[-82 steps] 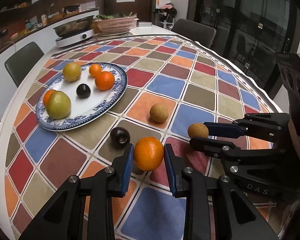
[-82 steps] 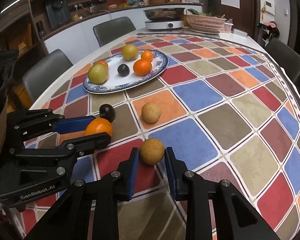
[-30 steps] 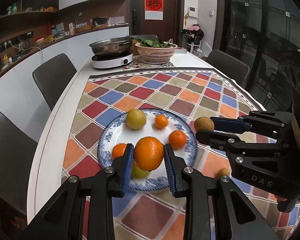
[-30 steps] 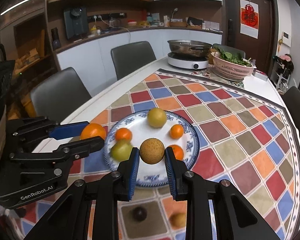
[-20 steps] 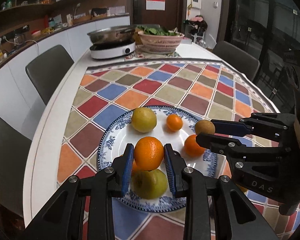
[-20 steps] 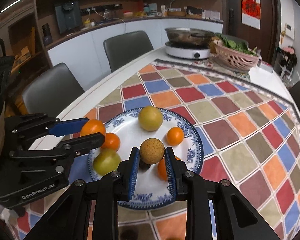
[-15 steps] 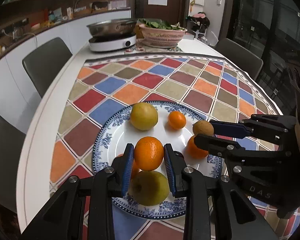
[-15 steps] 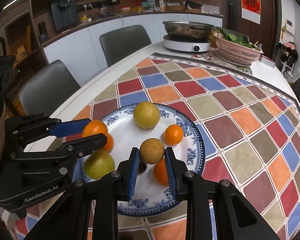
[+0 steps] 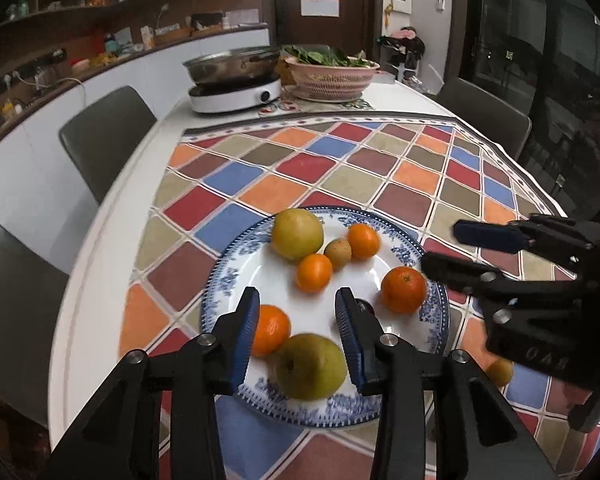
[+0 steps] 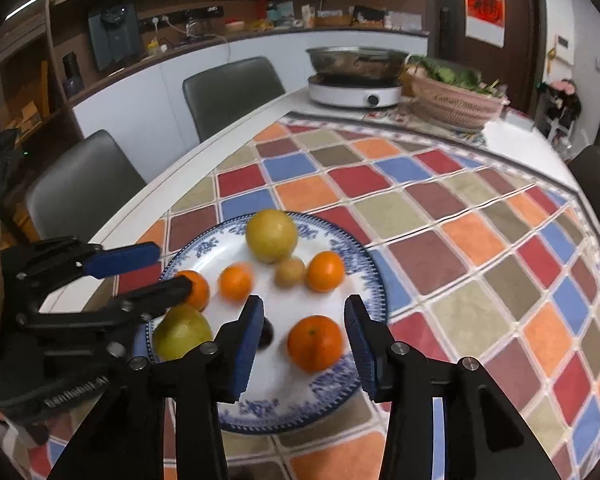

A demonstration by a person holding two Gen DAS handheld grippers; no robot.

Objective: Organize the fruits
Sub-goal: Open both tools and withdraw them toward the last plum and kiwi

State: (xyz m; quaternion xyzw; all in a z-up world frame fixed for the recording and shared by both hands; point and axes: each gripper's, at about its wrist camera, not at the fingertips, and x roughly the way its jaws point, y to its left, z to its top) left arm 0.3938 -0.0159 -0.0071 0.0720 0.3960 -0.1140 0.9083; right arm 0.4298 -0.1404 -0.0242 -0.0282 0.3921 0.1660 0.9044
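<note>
Round blue-and-white patterned plate (image 9: 236,276) sits on multicoloured checked tablecloth (image 9: 340,168). Left gripper (image 9: 296,326) hovers above plate's near side, jaws just opened, nothing between them. Right gripper (image 10: 304,334) likewise, jaws just opened, empty. Small orange (image 9: 314,273) and small round brown fruit (image 9: 337,254) lie mid-plate, blurred, beside large yellow-green fruit (image 9: 297,233).

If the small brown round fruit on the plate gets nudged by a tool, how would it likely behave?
The small brown fruit is round, so it would probably roll easily on the smooth glazed plate. It sits close between two oranges, which may stop it quickly. Its skin looks matte and rough, so likely not slippery, and being small it should be light.
</note>
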